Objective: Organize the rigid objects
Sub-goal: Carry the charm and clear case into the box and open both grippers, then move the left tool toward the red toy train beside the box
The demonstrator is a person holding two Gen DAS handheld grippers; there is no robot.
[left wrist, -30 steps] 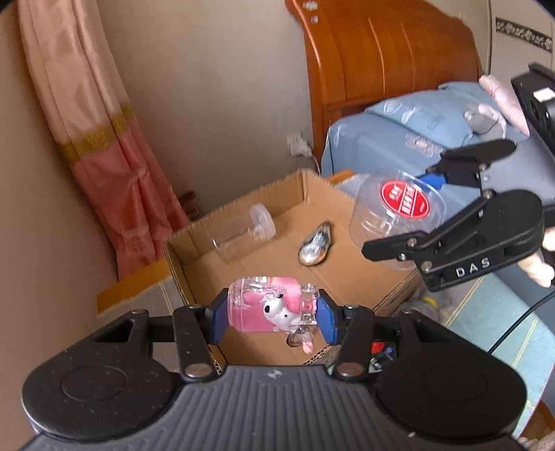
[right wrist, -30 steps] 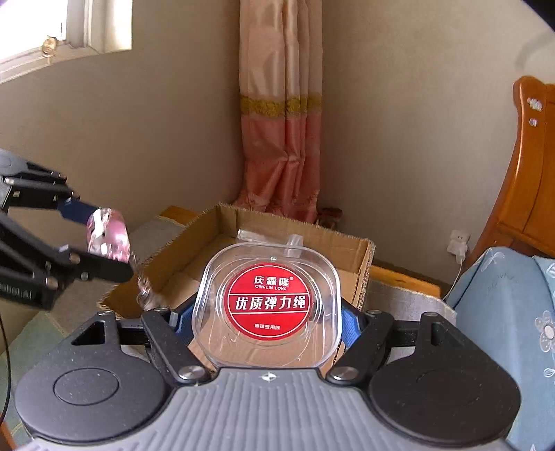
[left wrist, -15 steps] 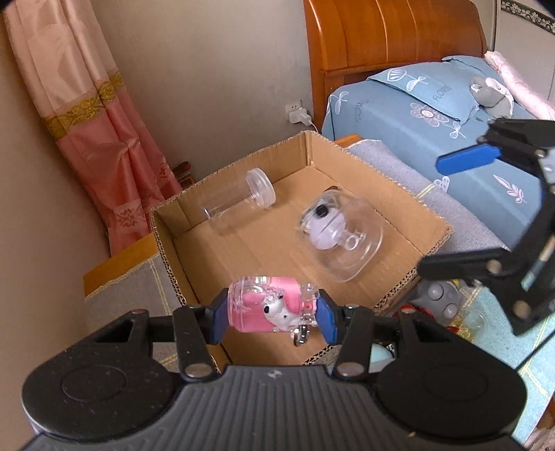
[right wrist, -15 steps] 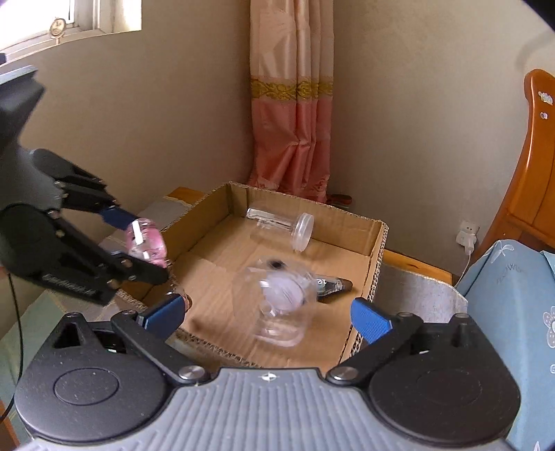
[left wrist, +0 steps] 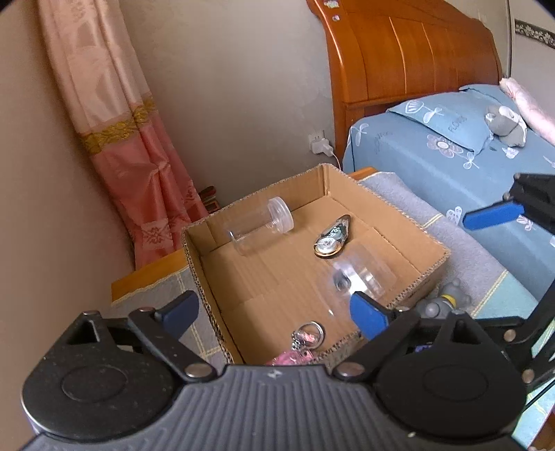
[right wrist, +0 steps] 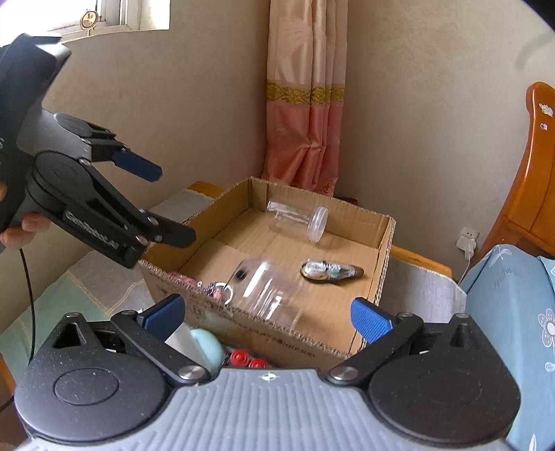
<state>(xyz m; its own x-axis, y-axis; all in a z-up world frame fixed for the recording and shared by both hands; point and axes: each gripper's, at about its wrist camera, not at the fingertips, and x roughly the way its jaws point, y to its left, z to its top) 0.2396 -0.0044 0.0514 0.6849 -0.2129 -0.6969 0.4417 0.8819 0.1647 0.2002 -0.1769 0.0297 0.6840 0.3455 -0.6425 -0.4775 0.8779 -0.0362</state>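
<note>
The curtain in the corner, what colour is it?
Pale peach above, pink below, with a gold patterned band; the curtain shows best from the right wrist.

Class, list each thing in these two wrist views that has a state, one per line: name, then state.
Brown cardboard box: open-topped, upright.
Clear plastic jar with screw lid: on its side in the box, lid on.
Clear square plastic tub: tipped over in the box, blurred.
Pink charm keyring: lying in the box.
Left gripper: open, empty.
Right gripper: open, empty.

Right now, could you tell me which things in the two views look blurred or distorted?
Left wrist view: the clear tub in the box is motion-smeared, the jar sharp, and the headboard bows from fisheye. Right wrist view: the tub smears again; window glare top left.
</note>
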